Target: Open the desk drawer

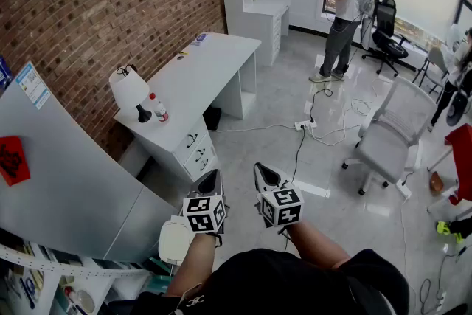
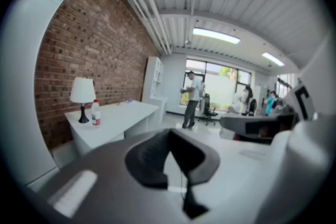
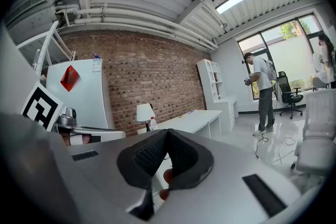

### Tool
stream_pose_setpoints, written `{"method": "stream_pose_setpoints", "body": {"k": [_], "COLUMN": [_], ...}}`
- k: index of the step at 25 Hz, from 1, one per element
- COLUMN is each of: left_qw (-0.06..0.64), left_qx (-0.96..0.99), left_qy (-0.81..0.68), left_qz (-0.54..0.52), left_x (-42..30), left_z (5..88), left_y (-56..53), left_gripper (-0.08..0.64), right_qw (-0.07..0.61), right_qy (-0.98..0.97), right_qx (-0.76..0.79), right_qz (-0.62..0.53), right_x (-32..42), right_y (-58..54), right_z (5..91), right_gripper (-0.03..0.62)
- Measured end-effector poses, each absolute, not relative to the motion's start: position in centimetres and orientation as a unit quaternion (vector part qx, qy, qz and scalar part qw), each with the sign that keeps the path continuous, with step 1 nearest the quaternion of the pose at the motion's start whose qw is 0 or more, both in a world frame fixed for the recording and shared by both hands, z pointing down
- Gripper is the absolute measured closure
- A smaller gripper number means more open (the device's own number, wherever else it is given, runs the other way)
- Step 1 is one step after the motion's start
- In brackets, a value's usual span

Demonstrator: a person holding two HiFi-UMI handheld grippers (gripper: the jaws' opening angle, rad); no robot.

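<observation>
Right, both grippers up, drawers shut ahead of us.
We hold the left gripper (image 1: 213, 175) and right gripper (image 1: 259, 170) side by side, both with jaws pressed together and empty. The desk (image 1: 214, 59) runs away along the brick wall (image 1: 110, 4). Its drawers (image 1: 198, 150) sit at the near end, ahead-left and nearer our left gripper, not yet reached.

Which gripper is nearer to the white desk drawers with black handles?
Left. In the head view the left gripper is just below the white desk drawers with black handles, not touching them; the right gripper is farther off, to their lower right.
</observation>
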State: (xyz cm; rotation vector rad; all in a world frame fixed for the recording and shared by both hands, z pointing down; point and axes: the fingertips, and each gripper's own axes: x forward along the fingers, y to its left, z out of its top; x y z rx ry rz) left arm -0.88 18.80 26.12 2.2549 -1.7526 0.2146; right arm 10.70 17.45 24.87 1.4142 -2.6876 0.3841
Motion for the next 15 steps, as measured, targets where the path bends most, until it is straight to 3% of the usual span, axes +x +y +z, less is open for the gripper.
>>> {"method": "stream_pose_setpoints", "body": {"k": [15], "left_qw": [0.143], "left_qx": [0.781], "left_qy": [-0.603], "left_qz": [0.071], "left_x": [-4.4], "left_z": [26.8], "left_y": [20.3], "left_gripper": [0.561], "right_qw": [0.036], "right_qy": [-0.872], "right_qx": [0.469], "right_qz": [0.136], "right_x": [7.0], "right_y": [19.3], "right_z": [25.6], "right_gripper": [0.6]}}
